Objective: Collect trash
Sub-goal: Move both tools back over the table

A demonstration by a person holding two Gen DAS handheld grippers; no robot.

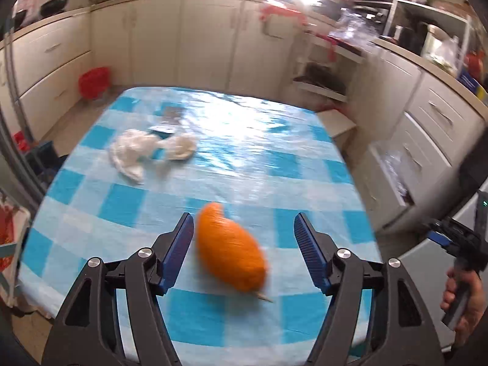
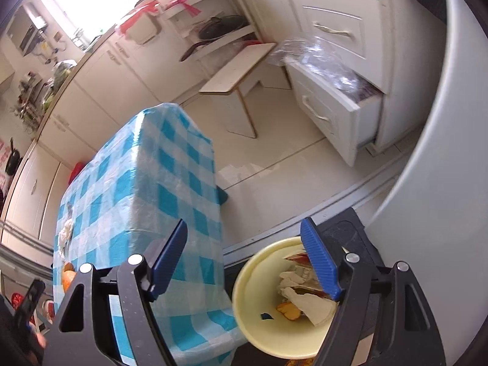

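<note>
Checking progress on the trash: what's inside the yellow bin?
The yellow bin holds crumpled paper, a red-edged wrapper and an orange scrap. The right gripper's finger hides part.

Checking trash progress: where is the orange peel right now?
In the left wrist view the orange peel lies on the checked tablecloth near the table's front edge, between the open fingers of the left gripper, nearer its left finger, untouched.

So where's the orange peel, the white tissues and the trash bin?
orange peel (image 1: 228,250): left wrist view, middle of its curved back.
white tissues (image 1: 134,151): left wrist view, centre of the larger wad.
trash bin (image 2: 256,286): right wrist view, bare inner wall.
</note>
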